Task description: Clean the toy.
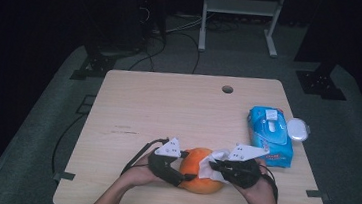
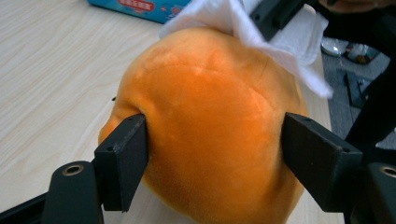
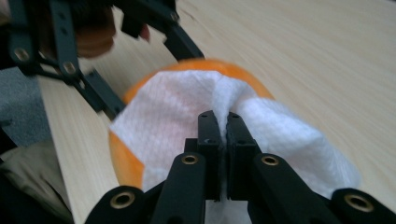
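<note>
Right gripper [image 3: 223, 122], jaws clamped on the white wipe [image 3: 177, 109], should rub gently across the orange plush fruit [image 2: 210, 126] while the left gripper [image 2: 215, 154], jaws pressing its sides, steadies it on the worktop [image 1: 169, 101].

Far half of desk [image 1: 169, 101]: left bare up to the round cable hole [image 1: 227, 89]; free passage is offered across it.
Right edge: taken up by the blue wipes pack [image 1: 269, 135] and the white lid [image 1: 297, 129] just beside it.
Near middle: blocked by the orange plush ball [image 1: 201, 177], which is flanked by the left claw [image 1: 185, 175] and draped with the white wipe [image 1: 211, 166] pinched in the right claw [image 1: 218, 170].
Near-left corner: unoccupied.
Between ball and pack: only a narrow gap is left.
</note>
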The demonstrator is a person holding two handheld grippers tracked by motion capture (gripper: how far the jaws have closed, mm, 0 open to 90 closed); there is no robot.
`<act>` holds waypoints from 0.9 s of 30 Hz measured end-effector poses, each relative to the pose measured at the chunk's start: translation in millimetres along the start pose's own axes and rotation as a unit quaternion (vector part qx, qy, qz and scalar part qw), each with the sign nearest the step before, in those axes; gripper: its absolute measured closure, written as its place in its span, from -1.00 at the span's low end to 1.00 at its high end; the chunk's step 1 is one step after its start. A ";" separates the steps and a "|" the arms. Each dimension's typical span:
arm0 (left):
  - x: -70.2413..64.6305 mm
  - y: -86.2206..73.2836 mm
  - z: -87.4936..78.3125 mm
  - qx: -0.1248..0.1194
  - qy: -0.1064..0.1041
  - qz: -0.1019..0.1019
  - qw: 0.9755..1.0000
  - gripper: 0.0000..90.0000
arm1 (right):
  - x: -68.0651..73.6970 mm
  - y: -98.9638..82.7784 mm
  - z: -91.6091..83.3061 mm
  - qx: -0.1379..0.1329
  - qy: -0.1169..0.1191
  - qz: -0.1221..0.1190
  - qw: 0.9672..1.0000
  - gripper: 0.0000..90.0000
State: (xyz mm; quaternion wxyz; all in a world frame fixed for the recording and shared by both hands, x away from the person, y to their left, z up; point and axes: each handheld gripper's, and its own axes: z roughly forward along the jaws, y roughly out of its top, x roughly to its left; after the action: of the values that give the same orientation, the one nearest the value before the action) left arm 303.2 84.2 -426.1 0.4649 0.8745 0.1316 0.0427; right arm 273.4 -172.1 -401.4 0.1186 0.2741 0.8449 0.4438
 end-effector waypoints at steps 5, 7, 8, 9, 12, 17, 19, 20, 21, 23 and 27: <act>0.2 2.3 -1.5 -0.007 -0.004 0.013 1.000 -0.60 | 1.3 0.8 1.7 0.007 0.015 -0.012 1.000 0.91; 1.7 2.0 -1.3 -0.023 -0.006 0.014 1.000 -0.68 | -3.0 -3.3 3.7 0.013 0.025 -0.012 1.000 0.91; 1.8 2.0 -0.5 -0.027 -0.004 0.014 1.000 -0.72 | -4.2 -4.0 4.1 0.014 0.029 -0.009 0.999 0.91; 2.5 1.7 1.1 -0.030 0.001 0.018 0.999 -0.76 | -5.7 -4.4 3.9 0.015 0.032 -0.009 0.999 0.91; 2.7 -0.1 5.1 -0.030 -0.007 0.018 0.999 -0.70 | -9.5 -5.2 3.2 0.015 0.029 -0.009 0.999 0.91; -0.1 -0.3 -1.4 -0.018 -0.041 0.037 0.998 -0.52 | -15.0 -7.5 3.0 0.012 0.009 0.002 1.000 0.91; -0.4 -1.1 -0.1 -0.019 -0.032 0.034 0.999 -0.51 | -18.7 -8.0 1.6 0.012 0.006 0.010 1.000 0.91; -0.8 -0.9 1.5 -0.017 -0.028 0.031 0.999 -0.51 | -19.1 -7.7 1.3 0.012 0.007 0.015 1.000 0.91; -1.7 -0.5 2.8 -0.013 -0.024 0.033 0.999 -0.50 | -18.1 -6.9 1.3 0.012 0.004 0.016 1.000 0.91; -2.9 0.5 3.3 -0.006 -0.021 0.039 0.999 -0.50 | -13.5 -4.1 -0.1 0.007 -0.003 0.008 1.000 0.91; -4.5 -0.9 7.3 -0.002 -0.020 0.039 0.999 -0.50 | 2.5 6.1 -2.9 -0.018 0.003 -0.010 1.000 0.91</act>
State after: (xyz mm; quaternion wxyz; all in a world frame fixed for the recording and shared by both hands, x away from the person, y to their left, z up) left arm 300.1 77.6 -430.8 0.4675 0.8785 0.0880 0.0439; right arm 272.3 -169.9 -394.6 0.1253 0.2617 0.8402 0.4582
